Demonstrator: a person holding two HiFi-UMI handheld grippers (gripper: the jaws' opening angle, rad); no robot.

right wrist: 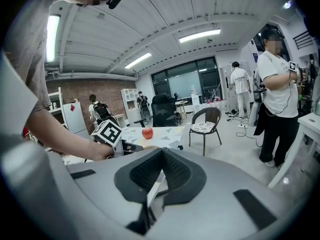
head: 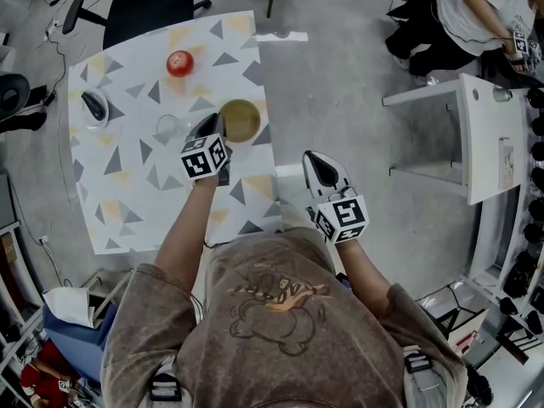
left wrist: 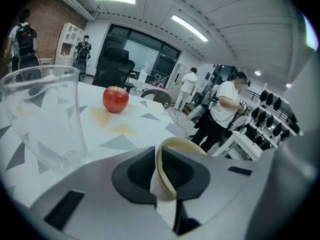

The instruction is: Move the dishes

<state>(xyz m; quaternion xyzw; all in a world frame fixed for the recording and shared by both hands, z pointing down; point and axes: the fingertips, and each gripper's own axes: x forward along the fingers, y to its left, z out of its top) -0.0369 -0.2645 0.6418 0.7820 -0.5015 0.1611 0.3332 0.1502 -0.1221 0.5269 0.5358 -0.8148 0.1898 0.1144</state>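
**BOWL GRIPPED; TRANSFER JUDGED BARELY BEGUN**

The left tongs are closed on the near rim of the bowl, with the rim clamped between the pads. The bowl appears to rest on the surface, close to its right edge. The right tongs are closed with nothing held, and are positioned off the surface, over the floor to the right.

A glass stands just beside the bowl on its left. A small dish is located near the left edge, and an apple toward the far edge. All dishes are on the surface, so most of the task is judged to remain. No destination is indicated.

Open floor is available past the right edge. The glass is to be cleared when the bowl is lifted. A white shelf unit stands well apart to the right.
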